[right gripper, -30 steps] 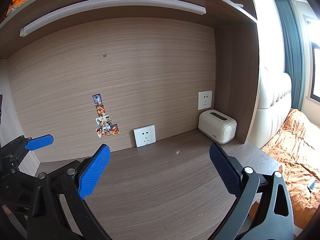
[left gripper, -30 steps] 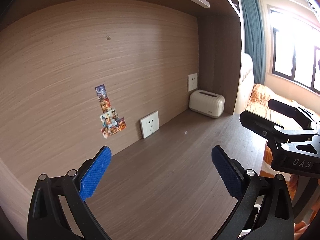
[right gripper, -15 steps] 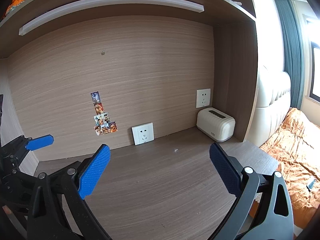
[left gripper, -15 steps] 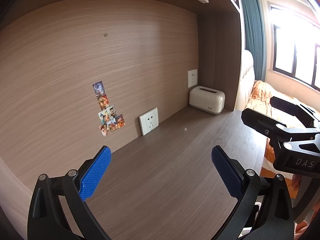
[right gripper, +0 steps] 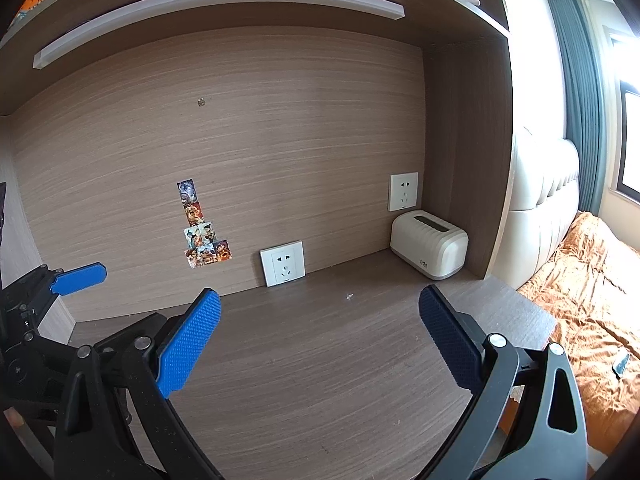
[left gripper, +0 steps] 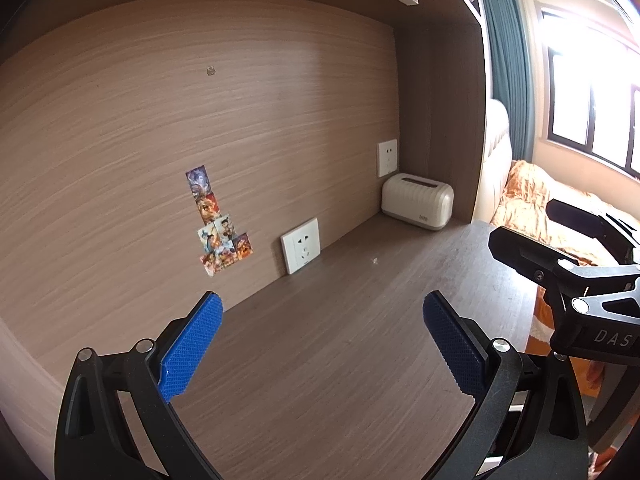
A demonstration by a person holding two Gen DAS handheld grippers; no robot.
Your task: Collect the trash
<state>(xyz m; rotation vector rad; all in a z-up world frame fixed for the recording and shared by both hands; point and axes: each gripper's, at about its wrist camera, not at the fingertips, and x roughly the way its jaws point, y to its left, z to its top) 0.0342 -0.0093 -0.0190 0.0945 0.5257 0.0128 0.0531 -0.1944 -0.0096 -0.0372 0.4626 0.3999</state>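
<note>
Both your claws are spread wide and holding nothing: left claw [left gripper: 322, 344], right claw [right gripper: 320, 340]. The only trash I spot is a tiny white scrap [right gripper: 350, 297] on the bench [right gripper: 320, 360], near the tissue box [right gripper: 429, 245]. It's so small the pads could easily slide over it.

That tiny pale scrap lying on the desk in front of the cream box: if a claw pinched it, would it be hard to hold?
Probably fiddly. The scrap looks far smaller than the right claw pads, so it is likely very light and may slide on the smooth desk. It looks crumpled, perhaps soft paper, though it is too small to tell.
</note>
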